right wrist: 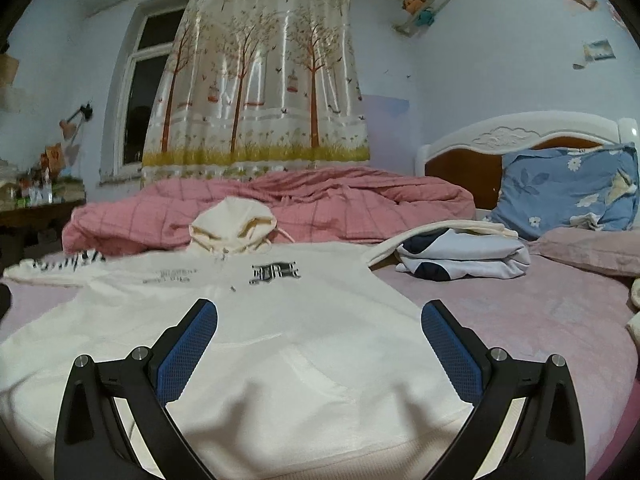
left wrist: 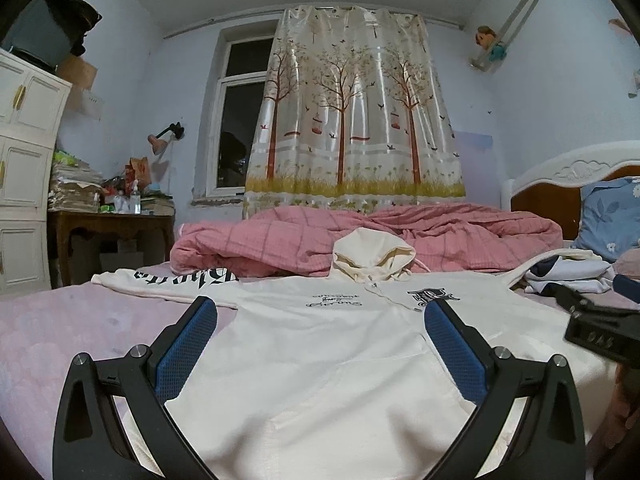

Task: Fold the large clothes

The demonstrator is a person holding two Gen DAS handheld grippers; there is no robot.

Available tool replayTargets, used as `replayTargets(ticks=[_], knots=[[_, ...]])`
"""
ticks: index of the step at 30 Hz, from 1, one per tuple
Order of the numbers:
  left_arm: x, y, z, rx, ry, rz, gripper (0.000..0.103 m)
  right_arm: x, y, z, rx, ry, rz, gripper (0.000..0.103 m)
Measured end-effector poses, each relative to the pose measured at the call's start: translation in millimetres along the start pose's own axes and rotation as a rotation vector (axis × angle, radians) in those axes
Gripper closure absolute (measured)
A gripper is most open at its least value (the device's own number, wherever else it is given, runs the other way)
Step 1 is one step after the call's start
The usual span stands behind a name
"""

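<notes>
A cream hoodie [left wrist: 320,360] with black lettering lies front up, spread flat on the pink bed sheet [left wrist: 60,320], hood [left wrist: 372,256] away from me. Its left sleeve [left wrist: 160,278] stretches out to the left. My left gripper [left wrist: 320,312] is open and empty, low over the hoodie's lower body. My right gripper [right wrist: 320,314] is also open and empty, over the hoodie [right wrist: 260,340] near its hem. The right gripper's body shows at the right edge of the left wrist view [left wrist: 604,328]. The hoodie's right sleeve [right wrist: 440,230] lies over a folded garment.
A crumpled pink checked duvet [right wrist: 320,200] lies behind the hoodie. A folded white and navy garment [right wrist: 460,256] sits to the right, with a blue floral pillow [right wrist: 568,188] and headboard [right wrist: 520,136] beyond. A cluttered wooden table [left wrist: 112,220] and white cabinet [left wrist: 24,168] stand left.
</notes>
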State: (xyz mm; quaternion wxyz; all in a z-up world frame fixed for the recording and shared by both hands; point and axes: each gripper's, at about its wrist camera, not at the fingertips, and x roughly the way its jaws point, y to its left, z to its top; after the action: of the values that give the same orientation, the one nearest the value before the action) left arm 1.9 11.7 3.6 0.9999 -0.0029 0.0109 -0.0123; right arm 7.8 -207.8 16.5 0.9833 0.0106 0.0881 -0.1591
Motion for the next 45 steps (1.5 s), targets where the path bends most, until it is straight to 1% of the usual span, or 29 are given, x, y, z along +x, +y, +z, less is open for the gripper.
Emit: replayTargets(ticks=[4, 10, 14, 16, 17, 18, 19, 21, 23, 25, 27, 30, 33, 38, 40, 42, 44, 45], knots=[[7.1, -2.8, -0.7, 0.016, 0.035, 0.013, 0.0, 8.4, 9.6, -0.3, -0.042, 0.037, 0.006, 0.0], [7.9, -2.8, -1.2, 0.028, 0.035, 0.022, 0.0, 6.4, 8.7, -0.4, -0.035, 0.029, 0.041, 0.0], [7.7, -0.4, -0.4, 0.023, 0.033, 0.021, 0.0, 3.9, 8.6, 0.1, -0.033, 0.015, 0.044, 0.0], [6.1, 5.3, 1.7, 0.003, 0.047, -0.008, 0.0, -1.7, 8.5, 2.7, -0.031, 0.009, 0.045, 0.0], [4.9, 10.2, 2.6, -0.014, 0.073, -0.038, 0.0, -4.1, 7.8, 4.7, -0.03, 0.008, 0.056, 0.0], [2.0, 14.7, 2.7, -0.029, 0.098, -0.057, 0.001, -9.1, 6.9, 6.8, -0.031, 0.011, 0.085, 0.0], [-3.6, 19.2, 1.5, -0.035, 0.108, -0.063, 0.001, -13.2, 6.6, 7.8, -0.042, 0.019, 0.116, 0.0], [-16.8, 25.7, -2.5, -0.019, 0.108, -0.065, 0.001, -23.4, 7.2, 8.9, -0.104, 0.041, 0.186, 0.0], [-26.9, 27.7, -8.3, 0.006, 0.122, -0.06, 0.001, -36.0, 5.5, 5.9, -0.149, 0.043, 0.195, 0.0], [-32.8, 26.0, -15.0, 0.02, 0.152, -0.069, 0.001, -45.3, 0.6, -0.6, -0.149, 0.074, 0.219, 0.0], [-39.4, 25.1, -23.4, 0.025, 0.167, -0.057, 0.001, -52.0, -6.1, -9.1, -0.114, 0.109, 0.245, 0.0], [-51.1, 22.9, -36.3, 0.056, 0.177, -0.047, 0.001, -61.9, -14.1, -23.7, -0.097, 0.141, 0.248, 0.003], [-62.4, 20.2, -49.0, 0.1, 0.184, -0.054, 0.001, -71.5, -16.9, -41.2, -0.132, 0.169, 0.247, 0.006], [-75.0, 10.3, -64.7, 0.146, 0.221, -0.083, 0.002, -75.3, -20.2, -63.1, -0.175, 0.244, 0.286, 0.009], [-73.6, 5.6, -73.4, 0.172, 0.253, -0.088, 0.002, -76.2, -17.8, -70.3, -0.203, 0.266, 0.298, 0.01], [-67.3, 1.1, -81.7, 0.203, 0.293, -0.074, 0.002, -75.4, -14.5, -75.5, -0.228, 0.28, 0.307, 0.01], [-64.8, -0.2, -83.2, 0.21, 0.295, -0.072, 0.002, -72.2, -9.2, -80.0, -0.265, 0.298, 0.3, 0.01], [-64.9, -1.7, -82.6, 0.219, 0.291, -0.064, 0.002, -69.0, -5.9, -82.1, -0.288, 0.314, 0.283, 0.01]])
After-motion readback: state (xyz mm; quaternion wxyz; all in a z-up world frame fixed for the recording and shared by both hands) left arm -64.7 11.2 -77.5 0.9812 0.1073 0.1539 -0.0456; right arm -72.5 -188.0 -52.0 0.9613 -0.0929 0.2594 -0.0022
